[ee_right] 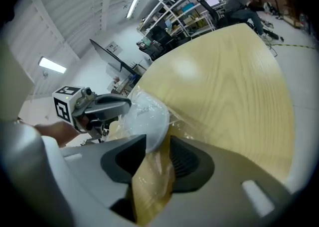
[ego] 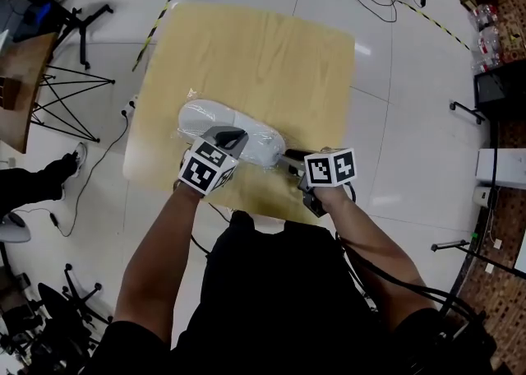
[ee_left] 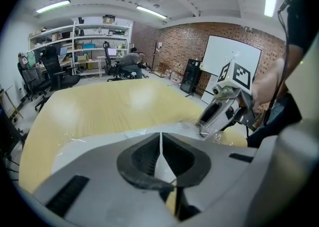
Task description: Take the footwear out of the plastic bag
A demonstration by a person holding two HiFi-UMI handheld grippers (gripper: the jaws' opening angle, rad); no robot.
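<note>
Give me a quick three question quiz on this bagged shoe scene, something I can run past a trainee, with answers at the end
1. True or false: the white shoe is still inside the clear plastic bag.
2. Pick one. The jaws of the left gripper are: A) wide apart with nothing between them; B) closed on the bag's thin film; C) closed on a shoelace.
3. Short answer: which gripper has its jaws apart, with the end of the bagged shoe between them?

Key
1. True.
2. B.
3. The right gripper.
</note>
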